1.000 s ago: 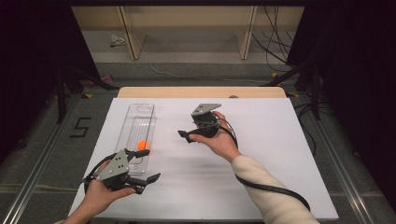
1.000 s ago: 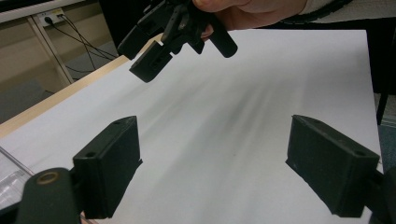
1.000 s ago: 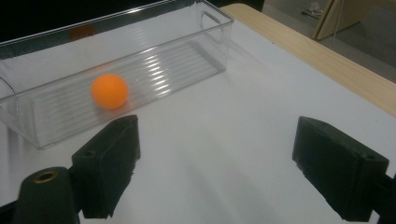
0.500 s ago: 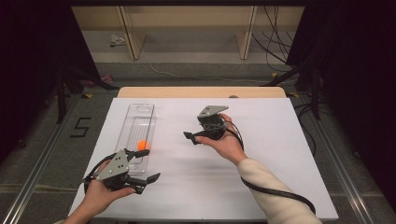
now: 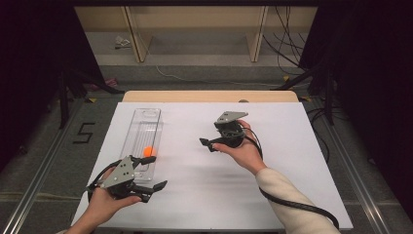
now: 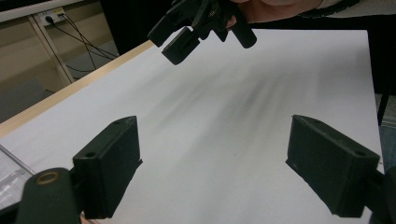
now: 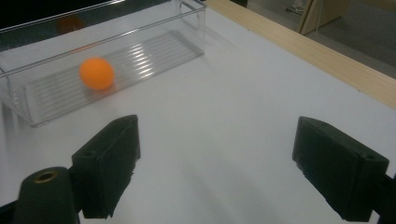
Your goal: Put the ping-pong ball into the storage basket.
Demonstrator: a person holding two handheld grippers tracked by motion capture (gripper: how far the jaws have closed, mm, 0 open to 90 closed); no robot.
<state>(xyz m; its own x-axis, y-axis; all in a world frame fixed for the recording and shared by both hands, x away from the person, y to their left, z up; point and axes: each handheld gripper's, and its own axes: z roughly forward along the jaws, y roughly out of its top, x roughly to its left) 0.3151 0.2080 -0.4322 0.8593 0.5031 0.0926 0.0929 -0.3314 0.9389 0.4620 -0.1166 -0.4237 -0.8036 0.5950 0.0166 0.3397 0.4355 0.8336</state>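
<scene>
Ball (image 5: 148,151), orange, lies inside the clear tray (image 5: 144,118) at the table's (image 5: 292,126) left side, toward the tray's near end. Left gripper (image 5: 155,187) sits just beside that end, jaws wide open and empty. Right gripper (image 5: 207,143) is mid-table, well apart from the tray, jaws open and empty.

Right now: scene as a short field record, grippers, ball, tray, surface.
left gripper: open, holds nothing, near table edge beside the tray's near end
right gripper: open, holds nothing, mid-table, jaws toward the tray
ball: orange, lying inside the tray, touched by neither gripper
tray: clear plastic, long, ribbed floor, at table's left
table: white top, wooden strip along far edge
</scene>
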